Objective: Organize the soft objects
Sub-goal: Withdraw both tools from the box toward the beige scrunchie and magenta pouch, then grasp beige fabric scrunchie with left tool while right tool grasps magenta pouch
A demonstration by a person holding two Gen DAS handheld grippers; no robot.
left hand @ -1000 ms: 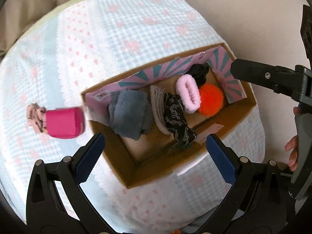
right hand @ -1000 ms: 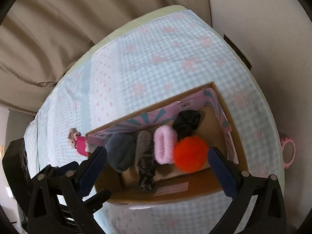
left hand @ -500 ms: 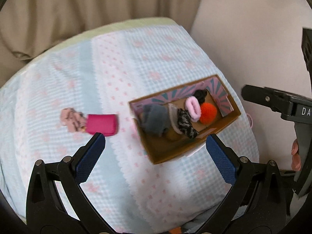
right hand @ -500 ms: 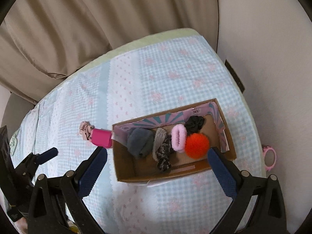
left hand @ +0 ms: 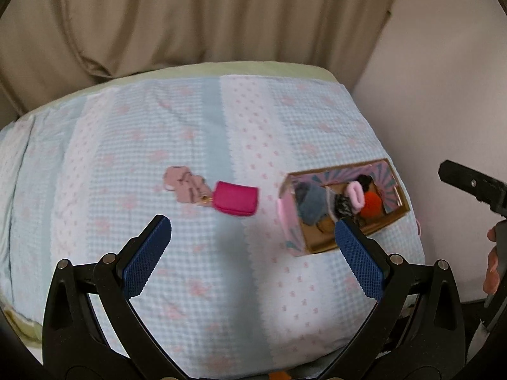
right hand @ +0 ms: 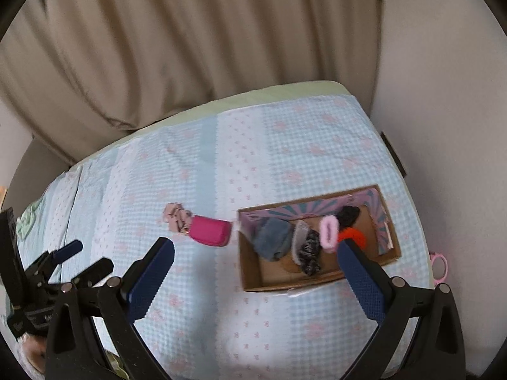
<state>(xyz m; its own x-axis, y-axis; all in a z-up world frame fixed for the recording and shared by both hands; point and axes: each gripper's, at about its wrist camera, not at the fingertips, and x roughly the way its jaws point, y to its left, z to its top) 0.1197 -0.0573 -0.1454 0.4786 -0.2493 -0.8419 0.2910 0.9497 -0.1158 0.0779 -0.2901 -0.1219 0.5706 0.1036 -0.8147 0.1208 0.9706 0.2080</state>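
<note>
**Left wrist and right wrist: both grippers wide apart and empty above the bed**

Left wrist view: the left gripper [left hand: 253, 247] hangs above the bedspread [left hand: 196, 126] with its blue pads spread wide and nothing between them. A box [left hand: 320, 243] sits near the right edge of the bed, by the wall. Inside it lie a grey cloth [left hand: 312, 201], a dark patterned piece [left hand: 343, 204], a pink scrunchie [left hand: 356, 194], an orange pompom [left hand: 372, 204] and a black item [left hand: 366, 180], packed side by side. Left of the box, apart from it, a pink pouch [left hand: 236, 201] lies on the bedspread, with a pale pink item [left hand: 185, 183] touching its left end. The right gripper's black body shows at the right edge, with part of a hand [left hand: 492, 269] on it. A curtain [left hand: 190, 15] hangs behind the bed.

Right wrist view: the right gripper [right hand: 253, 272] is also held well above the bed, fingers far apart, gripping nothing. The box [right hand: 253, 272] lies beneath its right finger, the same soft things in a row inside. The pouch [right hand: 210, 230] sits just left of the box, nearly touching its corner; the pale pink item [right hand: 176, 217] is against its far end. The left gripper [right hand: 80, 258] appears at lower left, its fingers parted.
</note>
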